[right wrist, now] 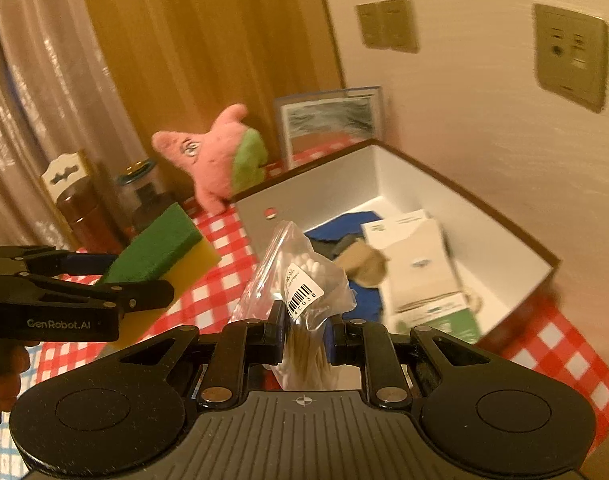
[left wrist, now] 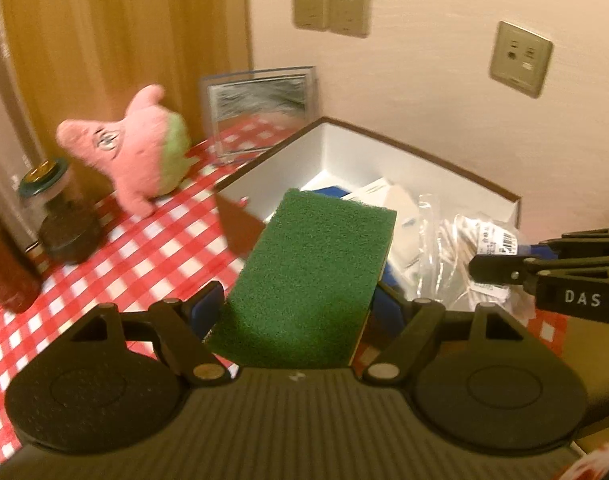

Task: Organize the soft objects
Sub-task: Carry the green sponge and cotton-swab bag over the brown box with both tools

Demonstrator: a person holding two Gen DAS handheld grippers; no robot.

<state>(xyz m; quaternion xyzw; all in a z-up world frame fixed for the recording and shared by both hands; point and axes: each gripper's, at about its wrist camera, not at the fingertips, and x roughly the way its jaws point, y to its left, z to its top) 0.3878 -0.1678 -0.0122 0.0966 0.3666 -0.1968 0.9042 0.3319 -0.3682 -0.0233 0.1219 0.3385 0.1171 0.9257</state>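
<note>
My left gripper (left wrist: 300, 308) is shut on a green and yellow sponge (left wrist: 312, 276), held above the near corner of the open white box (left wrist: 384, 160). The sponge also shows in the right wrist view (right wrist: 160, 248). My right gripper (right wrist: 304, 332) is shut on a clear plastic bag of cotton swabs (right wrist: 300, 280), just in front of the box (right wrist: 484, 236); the bag also shows in the left wrist view (left wrist: 476, 248). A pink and green plush toy (left wrist: 136, 152) stands on the checkered tablecloth, left of the box, also seen in the right wrist view (right wrist: 220, 160).
The box holds a blue cloth (right wrist: 344, 220), a paper-wrapped pack (right wrist: 424, 272) and a tan item. A picture frame (left wrist: 260, 108) leans on the wall behind it. Jars (left wrist: 60, 216) and a brown bottle (right wrist: 88, 220) stand at left near the curtain.
</note>
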